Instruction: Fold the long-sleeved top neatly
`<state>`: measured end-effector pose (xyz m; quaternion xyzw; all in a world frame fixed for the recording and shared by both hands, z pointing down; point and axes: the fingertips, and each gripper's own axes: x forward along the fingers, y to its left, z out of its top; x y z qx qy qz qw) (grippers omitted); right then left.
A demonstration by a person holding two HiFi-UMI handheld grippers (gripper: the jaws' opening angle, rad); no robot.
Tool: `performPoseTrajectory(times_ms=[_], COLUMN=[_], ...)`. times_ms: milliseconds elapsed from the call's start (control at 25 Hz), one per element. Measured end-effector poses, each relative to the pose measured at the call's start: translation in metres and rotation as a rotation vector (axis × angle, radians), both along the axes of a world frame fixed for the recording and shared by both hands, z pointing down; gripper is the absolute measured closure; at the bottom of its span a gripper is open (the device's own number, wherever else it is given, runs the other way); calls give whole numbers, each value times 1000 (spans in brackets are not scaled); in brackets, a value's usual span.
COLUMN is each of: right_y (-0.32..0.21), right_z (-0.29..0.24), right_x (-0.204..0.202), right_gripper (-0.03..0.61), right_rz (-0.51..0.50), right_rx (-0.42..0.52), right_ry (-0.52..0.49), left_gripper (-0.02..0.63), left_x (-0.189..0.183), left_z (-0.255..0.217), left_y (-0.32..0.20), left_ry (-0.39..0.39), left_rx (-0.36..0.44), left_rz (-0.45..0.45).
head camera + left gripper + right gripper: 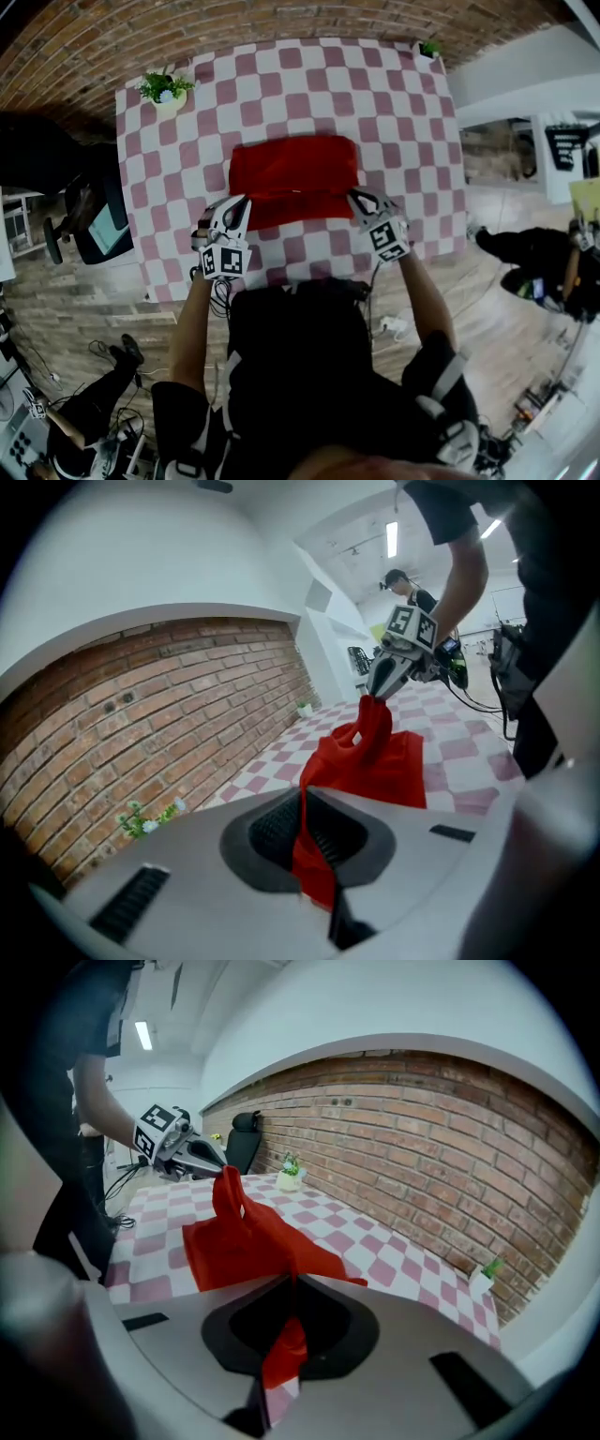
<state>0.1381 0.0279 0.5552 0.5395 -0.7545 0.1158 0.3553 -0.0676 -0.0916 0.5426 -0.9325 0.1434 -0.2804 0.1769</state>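
Red top (292,178) lies mid-table on the checkered table (281,84). The left gripper (245,201) and right gripper (355,195) each pinch a near corner. A flower pot (167,91) and a small plant (429,47) sit at the far corners, well apart from it.

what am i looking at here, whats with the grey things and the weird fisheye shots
There is no robot here. A person holds a tool in each hand: the left hand-held gripper and the right hand-held gripper. The head view comes from a camera on the person's head, looking down. The other two views come from cameras riding on each gripper, looking along its jaws. On the pink-and-white checked tablecloth lies a partly folded red top, with a small potted plant at a far corner. Both grippers are shut, each pinching a near corner of the top.
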Motion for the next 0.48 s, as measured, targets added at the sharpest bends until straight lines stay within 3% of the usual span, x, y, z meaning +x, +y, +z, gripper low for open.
performPoseTrajectory(times_ms=[120,240,480], right_y=[18,31,53], right_z=[29,39,86], right_x=[-9,-18,-30], right_gripper=[556,557,556], right_rz=[14,-4,8], right_rx=[-11,-86,-103], right_ry=[-49,-39,-81], left_gripper=[595,595,595], left_x=[-11,-19,-36], left_z=[27,49,87], left_y=[19,30,46], left_ry=[-43,-84,-145], left_rx=[-25,-40,-74], left_rz=[19,31,35])
